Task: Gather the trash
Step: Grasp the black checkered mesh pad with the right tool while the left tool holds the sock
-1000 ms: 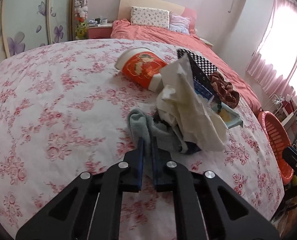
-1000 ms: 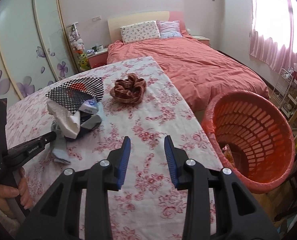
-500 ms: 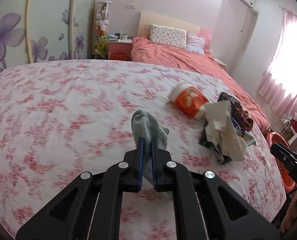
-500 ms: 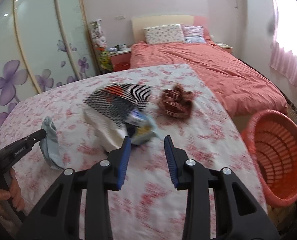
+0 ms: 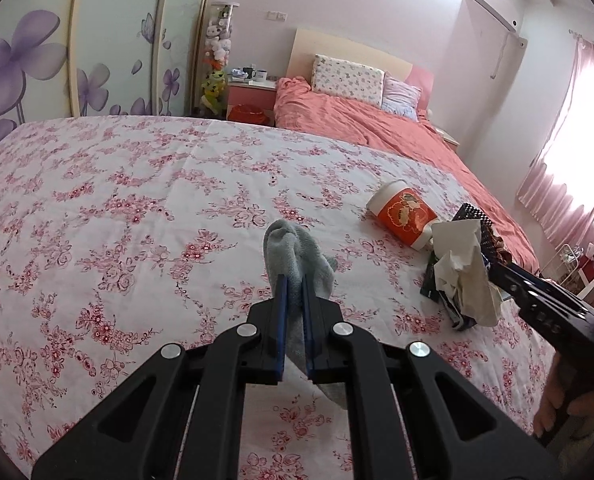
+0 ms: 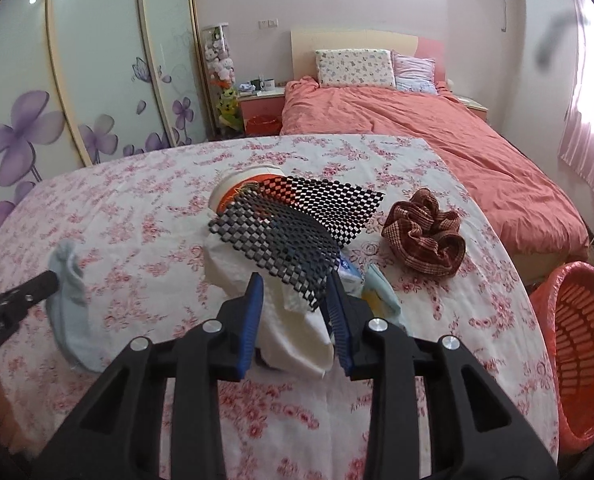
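Note:
My left gripper (image 5: 293, 284) is shut on a grey sock (image 5: 297, 256), which it holds up off the floral tablecloth (image 5: 97, 220); the sock (image 6: 71, 304) also shows at the left of the right wrist view. My right gripper (image 6: 295, 284) hovers over the trash pile with its jaws closing. Crumpled white paper (image 6: 293, 332) and the edge of a black mesh mat (image 6: 297, 224) lie between its fingers, and the pads do not press on them. An orange and white paper cup (image 5: 403, 214) lies on its side behind the pile.
A brown scrunchie (image 6: 425, 232) lies right of the pile. An orange plastic basket (image 6: 581, 360) stands on the floor past the table's right edge. A bed with a coral cover (image 6: 417, 132) is behind the table. A hand (image 5: 553, 404) holds the right gripper.
The left gripper has pulled the grey sock out of the pile, up and to the left. The right gripper has swung from the basket side over to the pile, its jaws slightly narrower.

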The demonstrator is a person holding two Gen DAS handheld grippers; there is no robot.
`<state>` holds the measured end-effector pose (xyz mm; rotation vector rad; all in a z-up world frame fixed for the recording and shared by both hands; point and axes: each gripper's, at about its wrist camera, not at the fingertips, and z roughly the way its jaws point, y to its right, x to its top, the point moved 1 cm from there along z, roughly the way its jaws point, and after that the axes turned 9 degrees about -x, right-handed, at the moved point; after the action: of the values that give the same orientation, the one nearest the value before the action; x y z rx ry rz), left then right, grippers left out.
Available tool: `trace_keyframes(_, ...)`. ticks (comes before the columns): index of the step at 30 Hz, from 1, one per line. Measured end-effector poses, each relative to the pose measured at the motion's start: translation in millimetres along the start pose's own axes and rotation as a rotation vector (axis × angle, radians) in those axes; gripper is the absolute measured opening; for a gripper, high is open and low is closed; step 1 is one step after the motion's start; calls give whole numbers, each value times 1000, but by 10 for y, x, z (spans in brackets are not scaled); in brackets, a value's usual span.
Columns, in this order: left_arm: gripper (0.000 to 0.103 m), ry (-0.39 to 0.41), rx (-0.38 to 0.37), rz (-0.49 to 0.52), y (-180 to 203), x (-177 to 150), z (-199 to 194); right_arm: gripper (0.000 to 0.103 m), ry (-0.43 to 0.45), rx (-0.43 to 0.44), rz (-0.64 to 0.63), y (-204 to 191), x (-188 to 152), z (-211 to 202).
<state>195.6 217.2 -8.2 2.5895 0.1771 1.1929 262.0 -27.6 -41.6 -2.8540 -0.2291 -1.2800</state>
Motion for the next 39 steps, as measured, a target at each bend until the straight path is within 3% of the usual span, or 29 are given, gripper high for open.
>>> trace_keyframes(5,7,-5,-4,-5,-16,-5,16,31,4,-16,-15,-28,41,117)
trace_keyframes(12,7,-9,-10,-13,-4,19,53,4,23,-43,-48,-93,115,205)
trace_keyframes(28,7,15,-61,26,369,72,-44,3,189,9,92,460,328,-575)
trace_keyframes(37,7,12,-79,54,526,25,-75,4,47,-18,65,499,96,-327)
trace_keyframes(39,7,9,-77,56,523,19,-72,8,27,-13,63,498,18,-276)
